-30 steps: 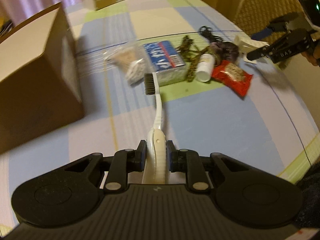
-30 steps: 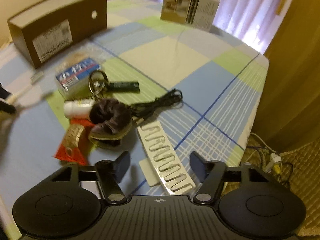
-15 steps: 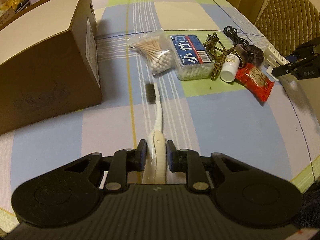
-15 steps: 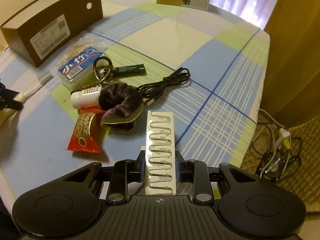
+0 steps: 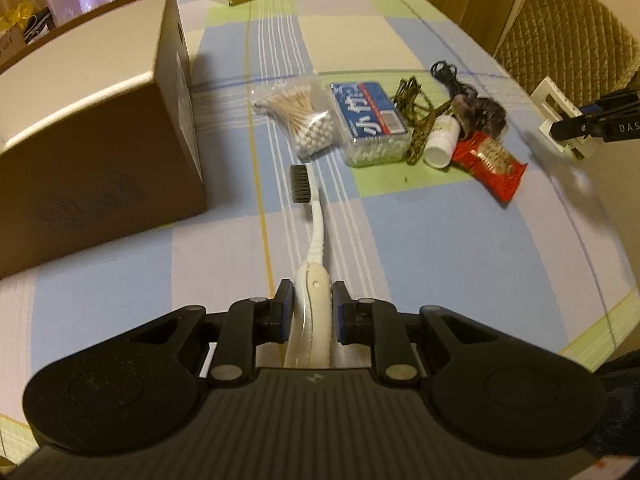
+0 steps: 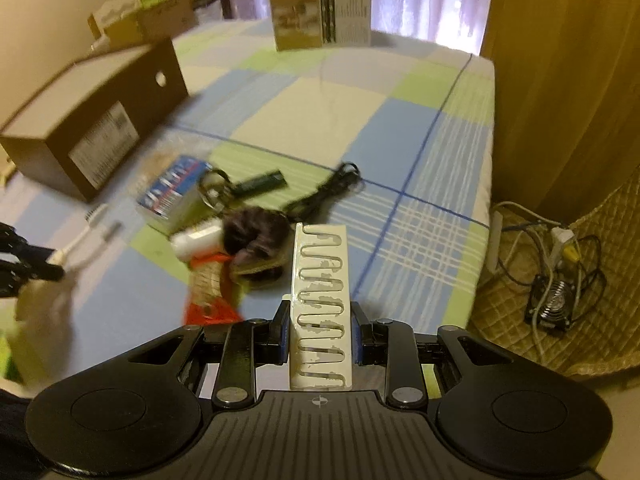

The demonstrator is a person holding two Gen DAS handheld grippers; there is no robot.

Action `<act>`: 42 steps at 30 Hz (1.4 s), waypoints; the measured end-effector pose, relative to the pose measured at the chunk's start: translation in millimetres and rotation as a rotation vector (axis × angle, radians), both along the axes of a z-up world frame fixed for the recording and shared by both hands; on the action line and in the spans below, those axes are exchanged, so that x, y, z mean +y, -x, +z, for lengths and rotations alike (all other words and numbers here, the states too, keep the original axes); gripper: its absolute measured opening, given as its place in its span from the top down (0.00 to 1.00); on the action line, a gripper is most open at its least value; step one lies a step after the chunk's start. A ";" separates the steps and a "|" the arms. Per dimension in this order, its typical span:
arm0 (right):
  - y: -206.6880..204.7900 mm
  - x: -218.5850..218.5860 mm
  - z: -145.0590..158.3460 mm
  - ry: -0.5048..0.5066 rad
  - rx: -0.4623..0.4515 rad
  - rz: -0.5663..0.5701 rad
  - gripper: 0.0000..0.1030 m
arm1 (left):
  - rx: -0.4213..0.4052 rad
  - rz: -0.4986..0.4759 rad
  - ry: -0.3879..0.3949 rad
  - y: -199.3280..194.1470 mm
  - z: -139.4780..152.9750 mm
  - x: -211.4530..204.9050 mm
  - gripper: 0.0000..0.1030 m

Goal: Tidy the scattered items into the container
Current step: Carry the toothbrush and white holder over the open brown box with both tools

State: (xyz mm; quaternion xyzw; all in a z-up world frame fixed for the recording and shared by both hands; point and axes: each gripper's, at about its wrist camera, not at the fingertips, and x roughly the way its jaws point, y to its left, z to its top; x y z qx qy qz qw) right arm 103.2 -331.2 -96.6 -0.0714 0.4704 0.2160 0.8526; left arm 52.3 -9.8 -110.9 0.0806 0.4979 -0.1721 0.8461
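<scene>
My left gripper [image 5: 311, 305] is shut on the handle of a white toothbrush [image 5: 314, 236], whose dark bristles point toward the pile. My right gripper [image 6: 320, 326] is shut on a cream slotted plastic holder [image 6: 320, 280], lifted above the table; that holder [image 5: 558, 110] also shows at the right of the left wrist view. The brown cardboard box [image 5: 88, 128] stands to the left, also seen as the box [image 6: 96, 120] in the right wrist view. Still on the cloth lie a cotton swab bag [image 5: 300, 114], a blue-lidded case [image 5: 370, 120], a white bottle [image 5: 442, 142], a red snack packet [image 5: 490, 162], a dark scrunchie [image 5: 480, 112] and a black cable [image 6: 324, 196].
A checked cloth covers the table [image 5: 440, 240]. A printed carton [image 6: 320, 20] stands at the far end. A quilted chair [image 5: 568, 28] is beyond the right edge, and a power strip with wires [image 6: 548, 252] lies on the floor.
My right gripper closed on the slotted holder and raised it off the table. My left gripper, holding the toothbrush throughout, pulled back and lifted, so the box and pile look farther away.
</scene>
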 end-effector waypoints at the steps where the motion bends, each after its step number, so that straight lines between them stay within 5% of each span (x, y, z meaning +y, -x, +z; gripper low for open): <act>1: 3.2 3.1 3.3 -0.012 0.000 0.003 0.76 | -0.006 -0.002 0.006 1.8 4.8 1.8 0.84; 29: 28.2 208.6 65.9 -0.176 -0.071 0.359 0.75 | -0.262 0.127 0.114 8.8 135.8 124.0 0.84; 42: -11.8 309.1 90.1 -0.207 -0.166 0.305 0.75 | -0.322 0.140 0.112 -45.6 151.2 185.5 0.84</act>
